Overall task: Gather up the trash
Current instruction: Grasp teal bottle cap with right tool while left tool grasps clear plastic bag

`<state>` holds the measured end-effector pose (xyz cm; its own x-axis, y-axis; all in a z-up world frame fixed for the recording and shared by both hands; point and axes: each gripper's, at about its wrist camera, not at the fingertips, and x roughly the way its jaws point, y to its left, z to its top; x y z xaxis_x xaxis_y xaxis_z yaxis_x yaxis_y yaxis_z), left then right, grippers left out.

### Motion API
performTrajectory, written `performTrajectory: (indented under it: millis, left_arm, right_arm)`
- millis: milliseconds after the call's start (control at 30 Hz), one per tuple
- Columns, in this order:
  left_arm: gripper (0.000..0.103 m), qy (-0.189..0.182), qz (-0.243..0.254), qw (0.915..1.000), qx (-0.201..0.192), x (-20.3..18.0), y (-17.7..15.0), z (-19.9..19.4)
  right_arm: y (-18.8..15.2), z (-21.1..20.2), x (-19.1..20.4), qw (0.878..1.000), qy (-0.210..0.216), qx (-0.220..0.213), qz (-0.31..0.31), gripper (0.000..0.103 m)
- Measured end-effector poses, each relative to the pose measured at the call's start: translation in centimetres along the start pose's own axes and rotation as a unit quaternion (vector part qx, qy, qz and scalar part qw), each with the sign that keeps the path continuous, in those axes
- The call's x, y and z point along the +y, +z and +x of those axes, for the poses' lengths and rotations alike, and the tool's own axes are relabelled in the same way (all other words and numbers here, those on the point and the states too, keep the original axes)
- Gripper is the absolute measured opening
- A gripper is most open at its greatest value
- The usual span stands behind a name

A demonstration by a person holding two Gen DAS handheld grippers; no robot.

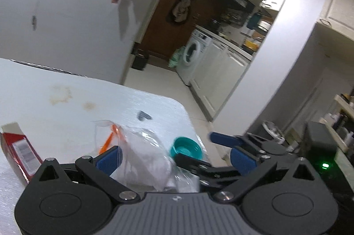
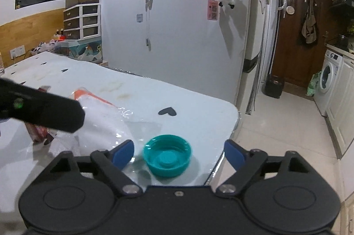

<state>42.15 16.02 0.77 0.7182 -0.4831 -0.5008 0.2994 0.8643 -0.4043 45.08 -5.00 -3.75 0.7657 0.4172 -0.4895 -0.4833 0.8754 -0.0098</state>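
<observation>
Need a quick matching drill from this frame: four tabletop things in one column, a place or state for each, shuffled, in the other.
Things
1. teal plastic bottle cap
2. crumpled clear plastic bag
3. red cardboard box
4. black heart-shaped mark

Places or states
A. lies flat on the white table, beyond the cap
B. between the open right gripper fingers, untouched, open side up
C. at the table's left side, end flap open
D. between the left gripper fingers

Pairs: 1-B, 2-D, 3-C, 4-A
</observation>
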Motion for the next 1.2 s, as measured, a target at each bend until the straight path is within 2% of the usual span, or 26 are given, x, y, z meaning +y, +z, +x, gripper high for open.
performTrajectory:
  millis: [167,233,333,433,533,700,833,967,1133,1200]
  left_arm:
    - [0.101,-0.04,-0.024,0.9988,0.015,0.1,0.1,-0.8]
    - [0.101,-0.045,-0.028,0.9985,0.012,0.0,0.2,-1.2]
    - [0.101,-0.044,-0.027,0.9986,0.006,-0.3,0.3,-1.5]
    - [0.099,-0.043,-0.026,0.9987,0.009,-0.7,0.1,-0.9]
    - [0.09,-0.038,-0.031,0.9987,0.017,-1.0,-0.2,-0.2]
    - [0.064,0.001,-0.04,0.9989,0.025,-0.9,-0.9,1.1]
    - [0.05,0.021,-0.053,0.9983,0.013,-0.4,-1.3,1.1]
    - [0.024,0.036,-0.08,0.9961,-0.001,0.6,-1.6,0.6]
    - [0.018,0.043,-0.118,0.9918,-0.019,1.6,-1.8,-0.4]
    - [0.009,0.051,-0.122,0.9909,-0.027,1.6,-1.9,-0.6]
  right_arm:
    - [0.2,0.2,0.0,1.0,0.009,0.002,0.009,0.067]
    - [0.3,0.2,0.1,1.0,0.015,0.009,0.013,0.053]
    - [0.1,0.3,0.4,0.999,0.02,0.028,0.005,0.05]
    - [-0.2,-0.2,0.6,0.999,0.026,0.029,-0.005,0.05]
    - [-0.2,-0.6,0.8,0.999,0.033,0.035,-0.008,0.05]
    - [-0.3,-1.1,1.0,0.998,0.039,0.041,-0.012,0.05]
    - [-0.3,-1.3,1.2,0.998,0.032,0.044,-0.007,0.05]
    - [-0.3,-1.5,1.2,0.999,0.025,0.048,0.0,0.05]
    - [-0.5,-2.0,1.3,0.998,0.023,0.053,0.004,0.05]
    - [-0.6,-2.3,1.5,0.998,0.02,0.055,0.003,0.05]
